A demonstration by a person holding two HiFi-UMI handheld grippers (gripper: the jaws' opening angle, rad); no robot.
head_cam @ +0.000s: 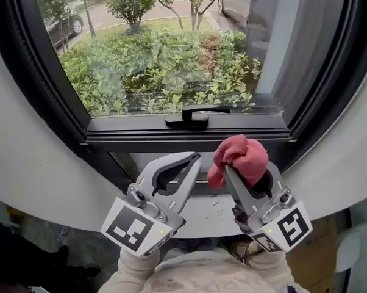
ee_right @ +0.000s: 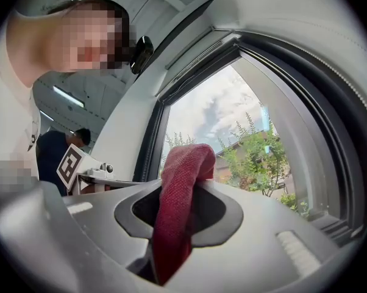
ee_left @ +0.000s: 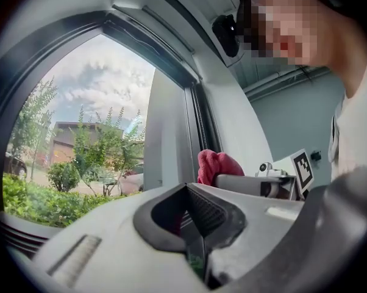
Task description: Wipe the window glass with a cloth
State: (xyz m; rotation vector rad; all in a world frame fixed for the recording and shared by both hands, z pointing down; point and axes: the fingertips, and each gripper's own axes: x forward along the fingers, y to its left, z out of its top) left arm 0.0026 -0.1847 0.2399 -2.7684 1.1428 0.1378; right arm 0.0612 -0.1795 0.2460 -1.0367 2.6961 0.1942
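Observation:
The window glass (head_cam: pixel 165 47) fills the upper part of the head view inside a black frame (head_cam: pixel 189 136), with bushes and a street behind it. A red cloth (head_cam: pixel 239 156) is bunched at the tips of my right gripper (head_cam: pixel 244 166), which is shut on it just below the frame's bottom rail. In the right gripper view the cloth (ee_right: pixel 180 188) hangs out between the jaws of that gripper (ee_right: pixel 183 182). My left gripper (head_cam: pixel 195 159) is beside it on the left, shut on nothing. The left gripper view shows its jaws meeting (ee_left: pixel 188 189), and past them the cloth (ee_left: pixel 215 163).
A black window handle (head_cam: pixel 192 117) lies flat on the bottom rail just above both grippers. White wall (head_cam: pixel 31 163) curves around the frame on both sides. The sill (head_cam: pixel 211 211) is below the grippers. Another person (ee_right: pixel 55 148) stands far back in the room.

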